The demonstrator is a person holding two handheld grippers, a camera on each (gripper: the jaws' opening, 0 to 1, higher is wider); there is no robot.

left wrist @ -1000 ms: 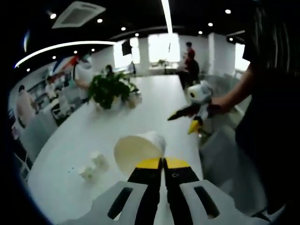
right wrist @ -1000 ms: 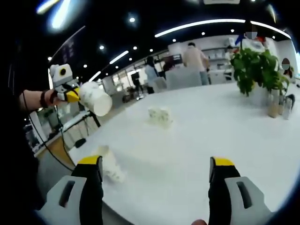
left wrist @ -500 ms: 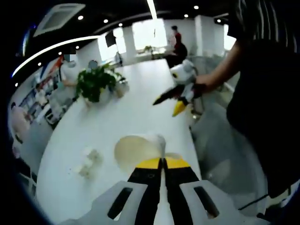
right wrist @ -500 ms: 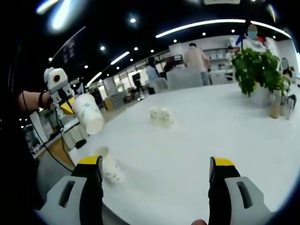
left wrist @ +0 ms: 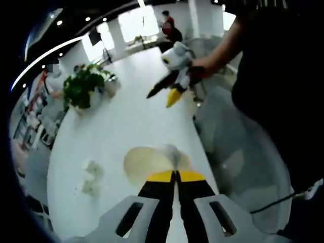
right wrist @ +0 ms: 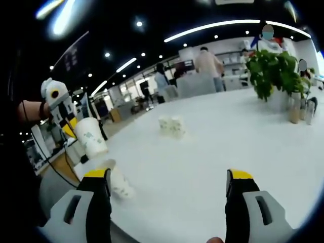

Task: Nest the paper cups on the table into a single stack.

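My left gripper [left wrist: 175, 174] is shut on the rim of a white paper cup [left wrist: 151, 162], whose open mouth faces the camera. In the right gripper view that left gripper [right wrist: 70, 126] holds the cup [right wrist: 91, 137] nearly upright in the air off the table's near left corner. Just below it a second paper cup [right wrist: 117, 181] lies on its side on the white table [right wrist: 212, 152]. My right gripper [right wrist: 168, 177] is open above the table with nothing between its jaws. It also appears in a person's hand as the right gripper [left wrist: 162, 96].
A small white lump of paper [right wrist: 172, 125] sits mid-table, seen as white lumps [left wrist: 91, 174] from the left. A potted plant [right wrist: 273, 71] and small bottles [right wrist: 296, 109] stand at the far right. People stand beyond the table. The table edge [left wrist: 202, 147] runs beside my left gripper.
My left gripper has swung the cup from pointing sideways to nearly upright and lowered it toward the cup lying on the table. The right gripper has stayed open and almost still.
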